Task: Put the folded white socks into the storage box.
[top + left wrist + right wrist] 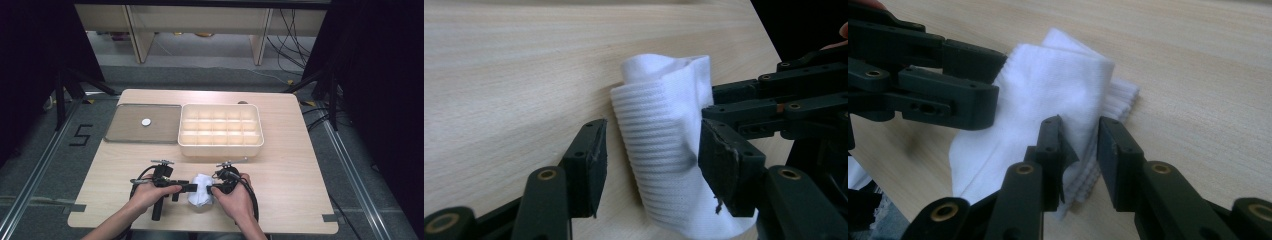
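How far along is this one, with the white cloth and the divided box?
Done: the lid lies off, beside the divided box, whose compartments look empty. In hand: the white cloth is folded into a bundle; the open left claw straddles it, and the open right claw is at its edge. Left: finishing the fold and, probably, placing it in a compartment.

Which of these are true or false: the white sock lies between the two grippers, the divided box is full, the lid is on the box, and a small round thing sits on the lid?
1. The white sock lies between the left gripper and right gripper. True.
2. The divided box is full. False: its compartments look empty.
3. The lid is on the box. False: it lies beside it.
4. A small round thing sits on the lid. True.
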`<state>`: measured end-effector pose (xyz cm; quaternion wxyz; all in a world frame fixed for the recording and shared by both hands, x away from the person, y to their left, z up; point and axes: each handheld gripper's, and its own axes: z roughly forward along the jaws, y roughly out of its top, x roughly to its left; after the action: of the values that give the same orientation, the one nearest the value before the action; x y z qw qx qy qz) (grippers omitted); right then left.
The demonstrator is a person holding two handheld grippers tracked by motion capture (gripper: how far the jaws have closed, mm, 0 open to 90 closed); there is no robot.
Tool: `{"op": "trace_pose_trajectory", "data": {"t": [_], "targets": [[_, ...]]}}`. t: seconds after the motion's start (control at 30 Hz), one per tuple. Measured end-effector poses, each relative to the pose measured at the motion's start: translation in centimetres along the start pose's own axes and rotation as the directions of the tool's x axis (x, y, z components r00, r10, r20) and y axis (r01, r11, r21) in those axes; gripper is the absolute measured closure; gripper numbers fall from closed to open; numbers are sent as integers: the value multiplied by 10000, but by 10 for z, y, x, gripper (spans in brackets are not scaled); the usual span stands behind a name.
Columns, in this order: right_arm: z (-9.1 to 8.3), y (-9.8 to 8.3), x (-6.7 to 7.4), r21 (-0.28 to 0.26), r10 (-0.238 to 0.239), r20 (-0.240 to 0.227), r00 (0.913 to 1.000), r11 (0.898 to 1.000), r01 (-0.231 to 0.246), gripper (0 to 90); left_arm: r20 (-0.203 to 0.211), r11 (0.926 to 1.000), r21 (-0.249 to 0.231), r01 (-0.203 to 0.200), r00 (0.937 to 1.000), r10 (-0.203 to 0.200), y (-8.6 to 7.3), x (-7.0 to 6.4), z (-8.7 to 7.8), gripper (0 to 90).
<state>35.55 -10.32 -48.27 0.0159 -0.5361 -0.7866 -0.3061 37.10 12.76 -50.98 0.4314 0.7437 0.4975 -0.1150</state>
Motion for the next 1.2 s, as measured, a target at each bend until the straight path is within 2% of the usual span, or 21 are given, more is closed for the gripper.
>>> {"op": "trace_pose_trajectory", "data": {"t": [0.1,0.17,0.27,0.37,0.43,0.47,0.53,0.63,0.7,0.87,0.93,0.97,1.07,1.1,1.17,1.2], "targets": [[1,1,-1,33,-6,-69,10000,10000,7,731,57,9999,-94,139,9999,-139,1,0,3,452],[0,1,-1,120,-5,-26,10000,9999,5,733,27,9995,30,317,9995,-317,3,-1,5,454],[1,1,-1,135,-24,-50,10000,9999,25,734,73,9993,178,342,9994,-343,5,1,9,456],[2,1,-3,83,-94,-130,9999,9999,95,734,288,9986,224,473,9984,-480,6,2,13,463],[2,1,-3,107,-66,-157,9999,9999,67,735,421,9969,202,756,9962,-764,6,1,15,470],[2,1,-3,106,-61,-167,9998,9999,63,735,374,9932,275,1127,9928,-1137,7,-2,16,475],[2,1,-2,168,78,-202,9998,9998,-75,735,316,9929,377,1129,9930,-1141,8,-3,17,482],[3,2,-5,72,-114,-225,9997,9999,116,735,466,9918,318,1236,9911,-1250,9,-2,20,499],[3,2,-4,132,53,-174,9998,9999,-50,735,425,9908,529,1248,9910,-1271,11,-1,19,521],[3,2,-4,110,-64,-242,9997,9999,67,735,486,9904,567,1259,9905,-1287,12,-1,22,569],[4,2,-4,168,31,-349,9994,9999,-25,735,459,9894,687,1281,9903,-1314,13,0,22,588],[3,2,-3,158,57,-208,9998,9999,-53,735,542,9894,594,1323,9893,-1355,12,0,23,599],[4,2,-3,168,36,-213,9998,9999,-33,735,580,9886,703,1328,9889,-1370,13,2,24,633],[4,2,-3,153,21,-211,9998,9999,-18,735,616,9888,688,1321,9887,-1364,12,2,24,648],[6,2,-6,-75,-516,-228,9984,9986,515,735,654,9894,628,1307,9887,-1347,12,2,23,674],[5,2,-4,24,-329,-170,9993,9995,329,734,662,9906,590,1237,9896,-1276,12,1,23,682]]}}
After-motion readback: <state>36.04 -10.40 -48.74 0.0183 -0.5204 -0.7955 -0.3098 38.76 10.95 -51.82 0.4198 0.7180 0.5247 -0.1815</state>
